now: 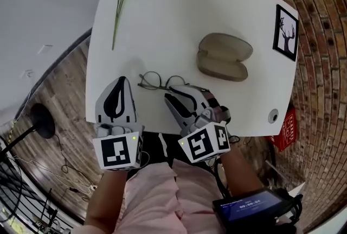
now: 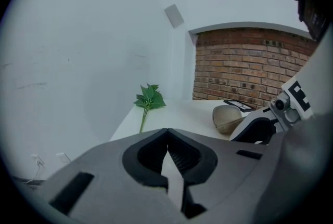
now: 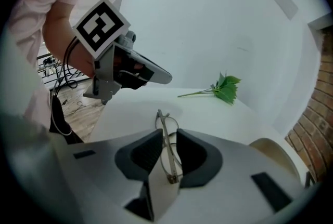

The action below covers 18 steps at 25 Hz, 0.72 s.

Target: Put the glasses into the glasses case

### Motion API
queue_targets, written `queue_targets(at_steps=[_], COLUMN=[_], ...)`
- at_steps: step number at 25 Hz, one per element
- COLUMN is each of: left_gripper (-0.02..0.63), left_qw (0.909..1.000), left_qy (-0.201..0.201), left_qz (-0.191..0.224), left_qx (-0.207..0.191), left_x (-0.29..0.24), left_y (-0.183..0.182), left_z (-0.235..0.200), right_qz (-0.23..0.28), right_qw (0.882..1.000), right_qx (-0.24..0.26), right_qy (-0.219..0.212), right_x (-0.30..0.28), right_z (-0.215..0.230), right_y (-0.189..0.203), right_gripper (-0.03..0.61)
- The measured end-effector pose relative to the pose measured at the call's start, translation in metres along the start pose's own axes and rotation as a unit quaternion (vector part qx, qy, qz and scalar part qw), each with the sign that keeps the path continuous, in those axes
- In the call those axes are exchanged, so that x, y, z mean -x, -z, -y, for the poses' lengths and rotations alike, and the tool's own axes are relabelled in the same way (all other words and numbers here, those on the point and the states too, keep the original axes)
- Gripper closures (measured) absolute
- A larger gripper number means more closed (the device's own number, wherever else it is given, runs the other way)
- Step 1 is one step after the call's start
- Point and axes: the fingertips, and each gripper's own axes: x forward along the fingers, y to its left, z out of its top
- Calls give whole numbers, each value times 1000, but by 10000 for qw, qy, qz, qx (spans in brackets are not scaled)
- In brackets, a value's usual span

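Nearest me, the left hand-held gripper (image 1: 120, 82) hangs low over the tabletop's (image 1: 162, 26) near edge, jaws together and empty. Beside it, the right hand-held gripper (image 3: 166, 134) straddles the glasses (image 3: 167, 163) lying on the tabletop, jaws apart and seemingly not yet pressing. I'd close gently on the frame, not a lens. Farther back, the glasses case (image 1: 223, 56) lies open, well apart.

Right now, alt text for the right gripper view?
The jaws of the right gripper straddle the glasses on the table, a gap on one side. Beyond, the left gripper hangs at upper left and a sprig lies at right.
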Motion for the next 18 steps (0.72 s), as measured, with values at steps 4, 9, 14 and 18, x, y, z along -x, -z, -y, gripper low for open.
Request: queue_targets(at_steps=[4,9,14,18], left_gripper=[607,607,607,607], left_qw=[10000,10000,9999,10000], left_qy=[21,22,31,21], left_qz=[-64,-77,-87,-68], left_qx=[27,38,47,17], left_x=[-1,-4,-4,-4], left_y=[4,5,5,2], left_z=[2,-1,-2,-4], right_qz=[-115,-261,-325,-343], right_qw=[9999,9995,9993,9990], right_qx=[118,163,159,266], right_qy=[-49,-96,-103,-50], right_x=[-6,-14,-18,-19], right_z=[-2,-6,-6,-4], right_y=[5,11,13,13], right_gripper=[495,511,517,542])
